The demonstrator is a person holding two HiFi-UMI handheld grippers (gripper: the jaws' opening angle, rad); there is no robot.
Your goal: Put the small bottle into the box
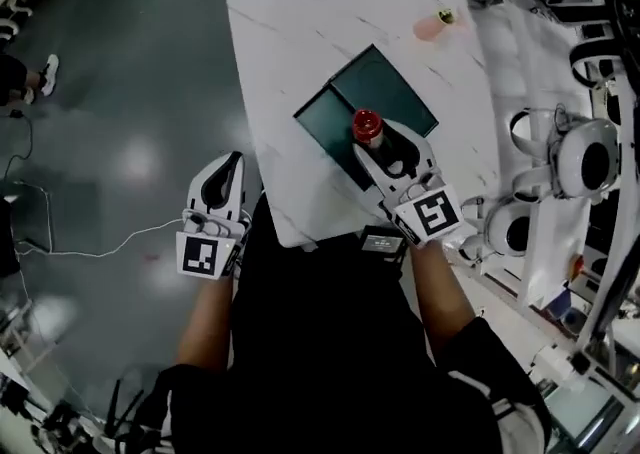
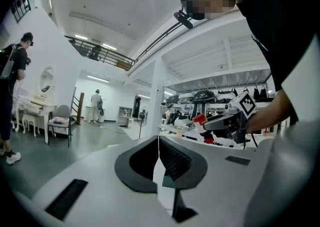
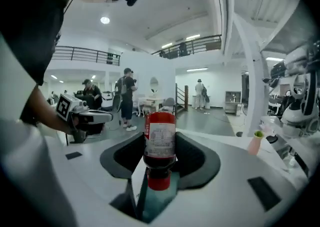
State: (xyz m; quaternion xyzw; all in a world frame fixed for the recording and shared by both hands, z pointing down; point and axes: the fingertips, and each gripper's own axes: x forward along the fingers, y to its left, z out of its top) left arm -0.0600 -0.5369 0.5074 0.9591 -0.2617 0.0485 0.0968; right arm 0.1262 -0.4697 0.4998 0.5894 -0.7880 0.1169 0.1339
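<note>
No text is legible: the white label (image 3: 161, 140) on the small bottle (image 3: 160, 160) carries print too fine to read.

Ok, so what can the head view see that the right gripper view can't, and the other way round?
Only the head view shows the whole dark green box on the white table, and the marker cube on the right gripper. Only the right gripper view shows the printed label on the small bottle and people standing far off in the hall. Both show the small bottle held in the right gripper's fingers, and the left gripper off to the side.
</note>
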